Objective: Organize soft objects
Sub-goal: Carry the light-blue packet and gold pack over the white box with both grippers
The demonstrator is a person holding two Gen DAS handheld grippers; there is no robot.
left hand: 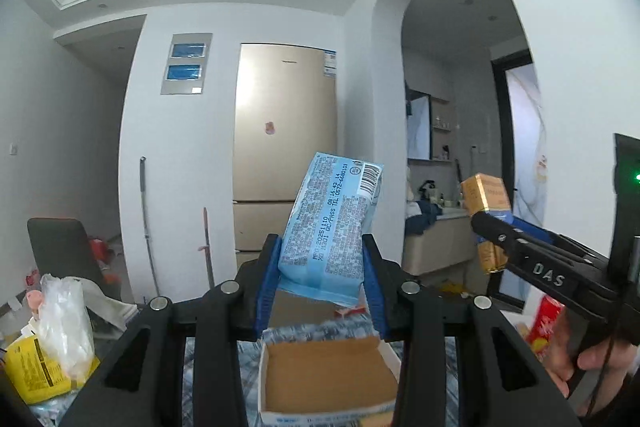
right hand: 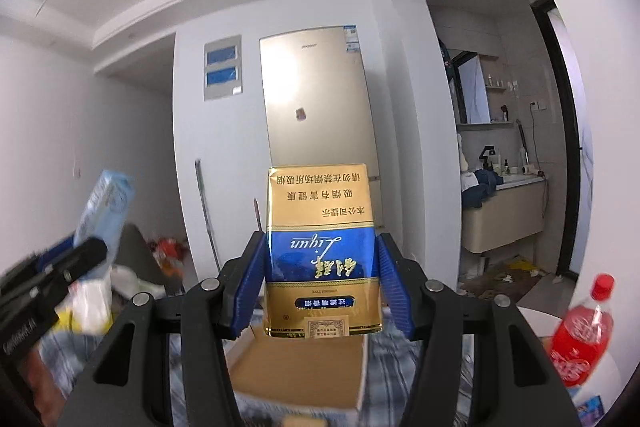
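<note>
Left claw (left hand: 323, 277) is pinching a light-blue tissue pack (left hand: 330, 223) between its blue pads; both pads are pressing on the pack's lower sides. The pack is sticking up and forward out of the jaws, leaning a bit to the right, its printed back with date code and barcode facing the camera. Its bottom seam is hanging just below the pads

Right claw (right hand: 322, 287) is pinching a gold-and-blue cigarette pack (right hand: 322, 251) by its lower half, one blue pad pressing on each side edge. The pack is standing upright between the pads with its print upside down, the gold top half clear above the pads

Both claws are pointing roughly level toward a gold fridge (left hand: 284, 143), with each item held in the air above an open cardboard box (left hand: 326, 375). The box is sitting below and just ahead of the claws on a blue-and-white plaid cloth (right hand: 394, 371), brown inside, nothing visible in it

In the left wrist view the right claw is showing at the right edge, the cigarette pack at its tip, well apart from the tissue pack. A hand (left hand: 588, 363) is gripping its handle

Off to the sides: a yellow packet with a clear plastic bag (left hand: 64, 323) on the left, a red soda bottle (right hand: 582, 335) on the right
</note>
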